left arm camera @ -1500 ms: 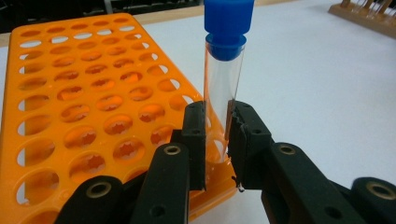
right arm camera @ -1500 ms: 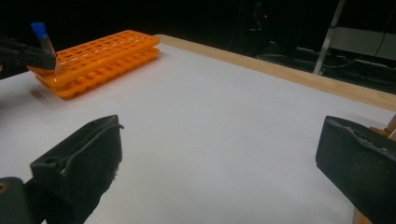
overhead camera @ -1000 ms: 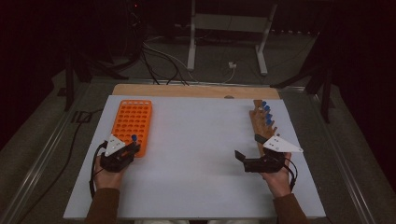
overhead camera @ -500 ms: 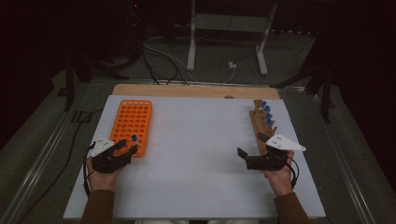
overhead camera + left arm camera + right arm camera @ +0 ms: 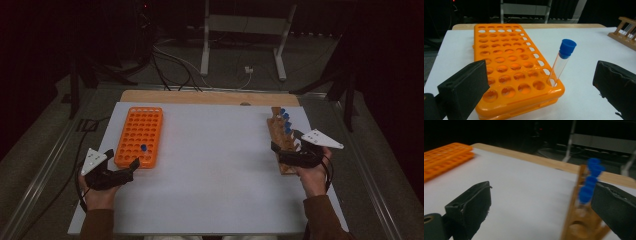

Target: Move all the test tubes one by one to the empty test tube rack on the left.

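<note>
We've just let go w/ the left gripper point(image 5: 121, 169): jaws opened wide, nothing between them. The tube point(image 5: 561, 63) now stands tilted in the orange rack point(image 5: 509, 72), near corner hole. Right gripper point(image 5: 286, 145) is open, empty, at the wooden rack point(image 5: 280, 140); next tube, we reckon.

The right gripper point(image 5: 541, 205), jaws apart, faces a blurred wooden rack point(image 5: 576, 220) holding seemingly blue-capped tubes point(image 5: 590, 185).

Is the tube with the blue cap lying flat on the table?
No, the tube stands tilted in a corner hole of the orange rack.
</note>
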### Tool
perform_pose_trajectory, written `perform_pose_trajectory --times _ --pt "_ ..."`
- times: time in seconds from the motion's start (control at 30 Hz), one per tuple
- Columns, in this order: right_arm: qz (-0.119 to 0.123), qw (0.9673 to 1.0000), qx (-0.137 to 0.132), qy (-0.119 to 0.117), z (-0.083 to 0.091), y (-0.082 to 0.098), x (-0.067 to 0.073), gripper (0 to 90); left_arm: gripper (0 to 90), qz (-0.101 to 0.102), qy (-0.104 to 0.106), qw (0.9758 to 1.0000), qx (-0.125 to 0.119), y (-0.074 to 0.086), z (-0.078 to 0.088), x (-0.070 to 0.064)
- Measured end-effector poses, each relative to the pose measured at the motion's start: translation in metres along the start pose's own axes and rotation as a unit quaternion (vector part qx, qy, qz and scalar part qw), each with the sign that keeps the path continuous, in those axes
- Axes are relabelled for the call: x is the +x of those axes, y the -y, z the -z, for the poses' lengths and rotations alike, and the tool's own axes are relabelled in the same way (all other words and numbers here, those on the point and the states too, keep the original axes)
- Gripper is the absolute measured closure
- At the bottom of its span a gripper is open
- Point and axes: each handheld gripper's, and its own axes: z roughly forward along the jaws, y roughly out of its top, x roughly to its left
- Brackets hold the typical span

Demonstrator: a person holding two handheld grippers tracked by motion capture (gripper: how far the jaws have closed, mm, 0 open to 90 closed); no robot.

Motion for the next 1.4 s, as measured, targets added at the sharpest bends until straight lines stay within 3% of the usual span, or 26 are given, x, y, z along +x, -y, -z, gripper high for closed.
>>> perform_pose_trajectory --times 0.33,0.43,0.67,0.93,1.4 --pt "-0.018 0.998 0.05 0.036 -0.023 0.003 -0.024 11.4 0.9 -0.003 -0.007 0.9999 0.012 0.003 -0.004 -0.002" --pt "-0.022 0.9969 0.061 0.044 -0.03 0.004 -0.029 21.8 0.9 -0.005 -0.008 0.9998 0.016 0.004 -0.005 -0.003" --pt "-0.02 0.9947 0.082 0.058 -0.037 0.008 -0.036 55.2 0.9 -0.006 -0.008 0.9998 0.019 0.004 -0.006 -0.004" --pt "-0.01 0.9928 0.094 0.074 -0.04 0.01 -0.041 69.9 0.9 -0.008 -0.006 0.9997 0.021 0.005 -0.007 -0.005" --pt "-0.001 0.9923 0.091 0.084 -0.042 0.01 -0.041 76.8 0.9 -0.011 -0.004 0.9996 0.024 0.005 -0.007 -0.005"
